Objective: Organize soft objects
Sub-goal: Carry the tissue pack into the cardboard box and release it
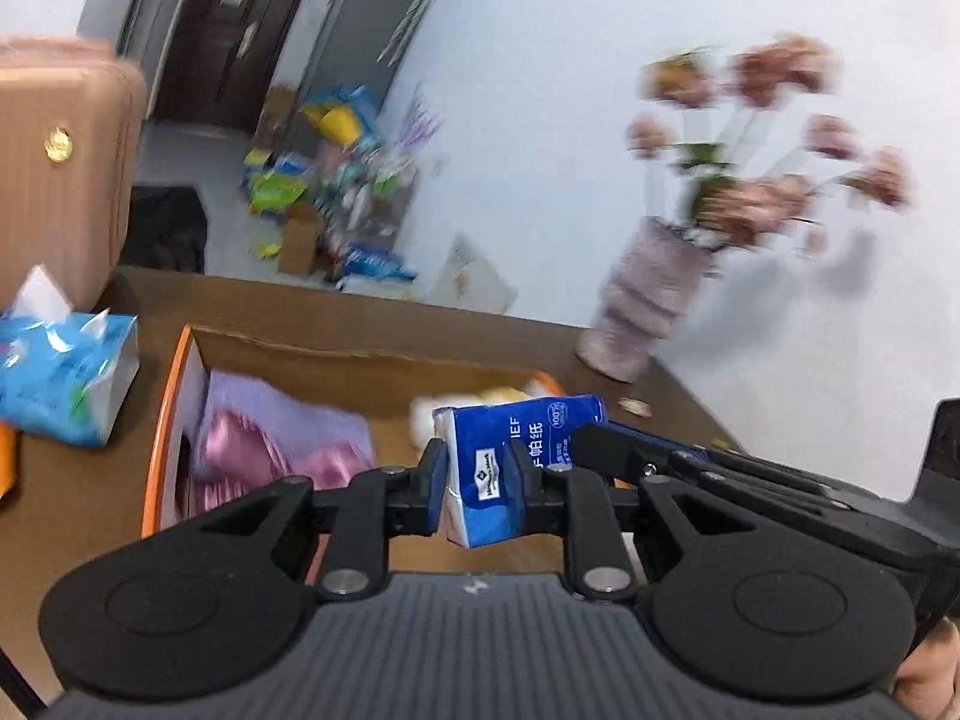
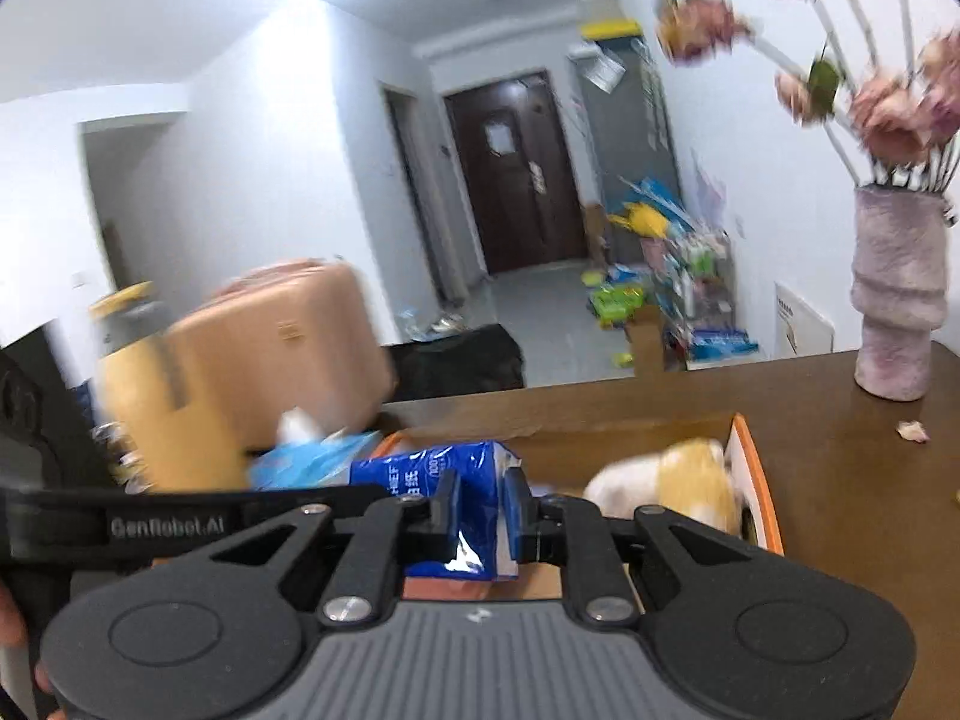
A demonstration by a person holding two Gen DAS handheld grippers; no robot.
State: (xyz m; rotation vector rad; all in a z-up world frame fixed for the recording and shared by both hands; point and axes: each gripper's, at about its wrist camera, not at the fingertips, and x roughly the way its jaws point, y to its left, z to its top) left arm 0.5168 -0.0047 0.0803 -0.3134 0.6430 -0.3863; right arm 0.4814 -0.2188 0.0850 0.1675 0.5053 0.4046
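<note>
A dark blue tissue pack point(image 1: 516, 426) hangs over an open cardboard box with an orange rim point(image 1: 162, 420). My left gripper point(image 1: 477, 468) is shut on one end of the pack. My right gripper point(image 2: 483, 507) is shut on the other end of the same pack point(image 2: 432, 468). Inside the box lie a purple cloth point(image 1: 282, 414), a shiny pink item point(image 1: 240, 450) and a white and yellow plush toy point(image 2: 678, 480). A light blue tissue pack point(image 1: 60, 378) with a tissue sticking out lies on the table left of the box.
The brown table point(image 2: 840, 480) carries a pink vase of flowers point(image 2: 894, 312) at the right, near the wall. A pink suitcase point(image 1: 54, 168) stands beyond the table's left side. Bags and boxes litter the floor by the far door.
</note>
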